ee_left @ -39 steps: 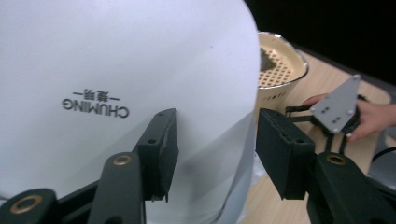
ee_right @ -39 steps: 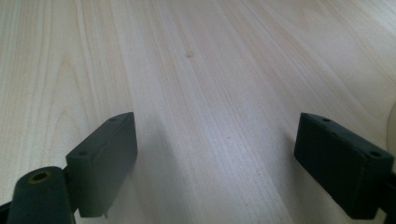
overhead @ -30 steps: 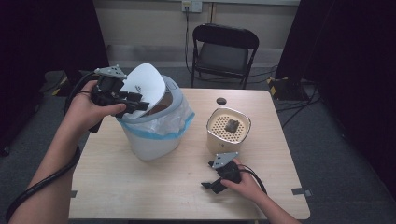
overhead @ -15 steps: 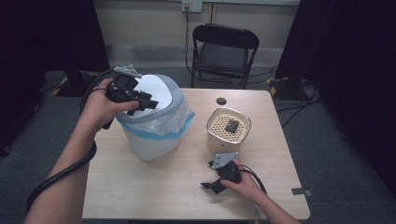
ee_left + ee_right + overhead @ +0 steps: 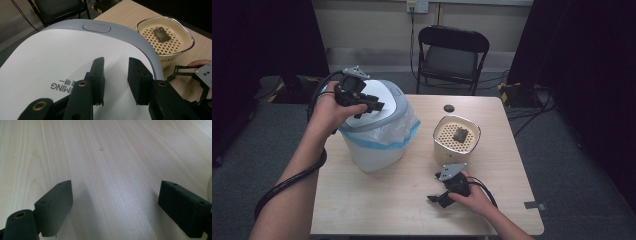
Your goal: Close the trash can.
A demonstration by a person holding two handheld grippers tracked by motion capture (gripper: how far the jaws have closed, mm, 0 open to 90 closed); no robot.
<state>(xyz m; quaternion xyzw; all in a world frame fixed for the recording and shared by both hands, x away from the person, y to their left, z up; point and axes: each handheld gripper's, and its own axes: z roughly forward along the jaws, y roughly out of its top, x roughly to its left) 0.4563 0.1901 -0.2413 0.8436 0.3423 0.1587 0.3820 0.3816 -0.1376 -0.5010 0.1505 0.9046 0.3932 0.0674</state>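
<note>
A white bin (image 5: 372, 150) lined with a clear, blue-edged bag stands at the table's left. Its white lid (image 5: 384, 92) with a grey rim lies flat and closed. My left gripper (image 5: 373, 106) hovers on top of that lid (image 5: 50, 55). In the left gripper view its jaws (image 5: 116, 61) stand a little apart with nothing between them. My right gripper (image 5: 436, 197) rests low over the bare wood near the front edge. It is wide open (image 5: 115, 195) and empty.
A cream container (image 5: 447, 155) with a perforated top stands right of the bin, a dark lump (image 5: 460, 134) lying on it. A small black disc (image 5: 448, 108) sits near the table's far edge. A black folding chair (image 5: 452, 55) stands behind the table.
The lid was raised a second ago and has swung down flat onto the bin. My left gripper came down and forward with it. The right hand has stayed still.
</note>
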